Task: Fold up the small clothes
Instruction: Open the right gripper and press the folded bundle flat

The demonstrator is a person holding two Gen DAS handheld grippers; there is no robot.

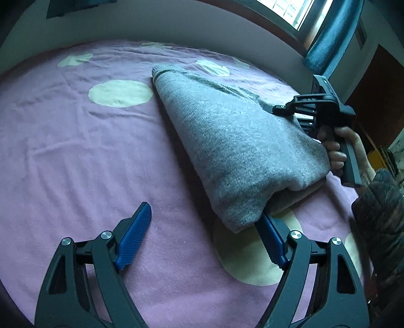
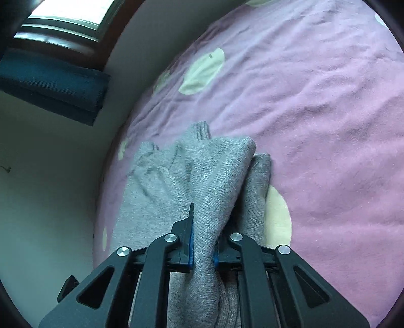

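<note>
The right gripper (image 2: 203,242) pinches 1 end of the gray sweater (image 1: 227,141) on the pink bed cover (image 1: 75,151), its other end by the wide-open, empty left gripper (image 1: 204,232).

Pink bedspread (image 1: 75,151) with pale dots, white wall (image 2: 50,189), bright window (image 2: 68,12), blue curtain (image 1: 330,32)

Grey knitted sweater (image 1: 227,141), folded over into a long thick bundle, lying on the bed, running from 11 o'clock to 5 o'clock in the left wrist view, one fold lifted.
</note>
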